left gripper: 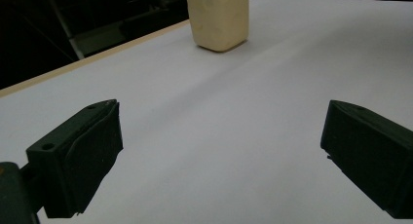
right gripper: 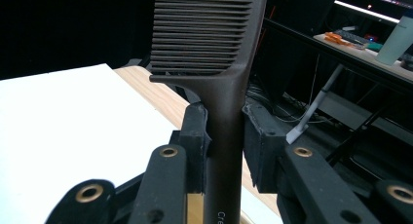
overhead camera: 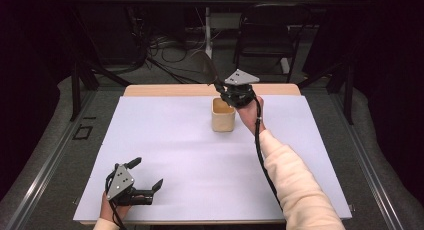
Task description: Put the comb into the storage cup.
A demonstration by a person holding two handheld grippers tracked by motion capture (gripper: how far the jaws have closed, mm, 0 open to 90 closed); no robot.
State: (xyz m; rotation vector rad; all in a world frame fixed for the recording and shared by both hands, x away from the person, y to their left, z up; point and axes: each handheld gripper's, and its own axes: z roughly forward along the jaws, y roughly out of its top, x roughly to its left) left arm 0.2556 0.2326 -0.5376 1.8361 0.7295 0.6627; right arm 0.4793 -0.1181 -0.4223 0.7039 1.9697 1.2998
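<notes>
The right gripper (overhead camera: 235, 96) is pinching a dark brown plastic comb (right gripper: 221, 63) by its handle, teeth pointing up, just beside the cream squarish cup (overhead camera: 223, 115) near the surface's far edge, while the left gripper (overhead camera: 147, 181) is resting spread at the near-left corner.

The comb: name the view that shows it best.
The right gripper view: the comb stands close up, teeth and handle clear, clamped in the right tool. The high view shows it small and dark.

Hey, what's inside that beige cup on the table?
The high view shows only the cup's bare pale inner wall below the rim; its bottom is hidden. The comb sits clamped in the right gripper, outside it.
</notes>
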